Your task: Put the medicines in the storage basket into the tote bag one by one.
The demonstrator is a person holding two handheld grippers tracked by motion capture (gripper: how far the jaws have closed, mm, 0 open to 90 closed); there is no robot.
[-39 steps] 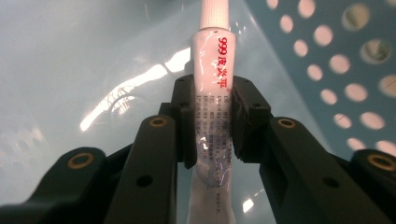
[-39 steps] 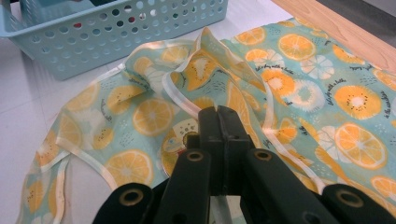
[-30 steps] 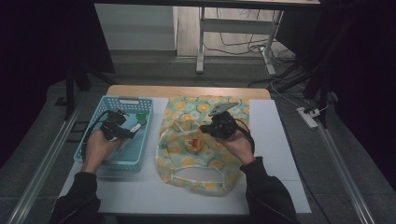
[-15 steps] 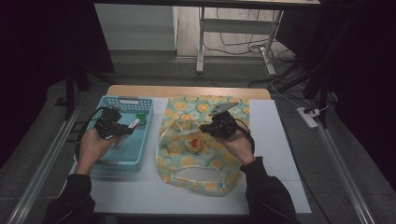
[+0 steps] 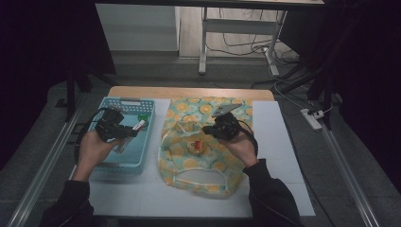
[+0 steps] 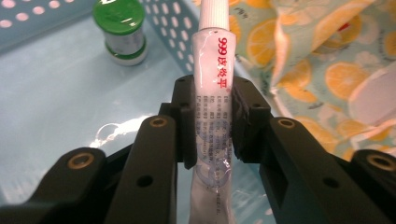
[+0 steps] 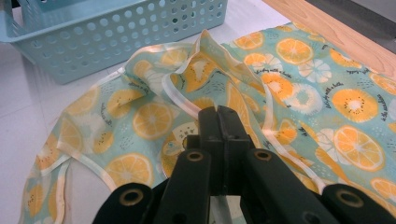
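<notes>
Fingers (image 6: 212, 123) across seemingly basket-pointing tube (image 6: 212, 70)

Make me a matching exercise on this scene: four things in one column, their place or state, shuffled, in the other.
1. tube
2. green-capped bottle
3. fruit-print bag
4. basket

a. spread on the table, its edge pinched by the right gripper
b. clamped in the left gripper
c. pale blue, perforated
d. standing in the basket

Pairs: 1-b, 2-d, 3-a, 4-c
</notes>
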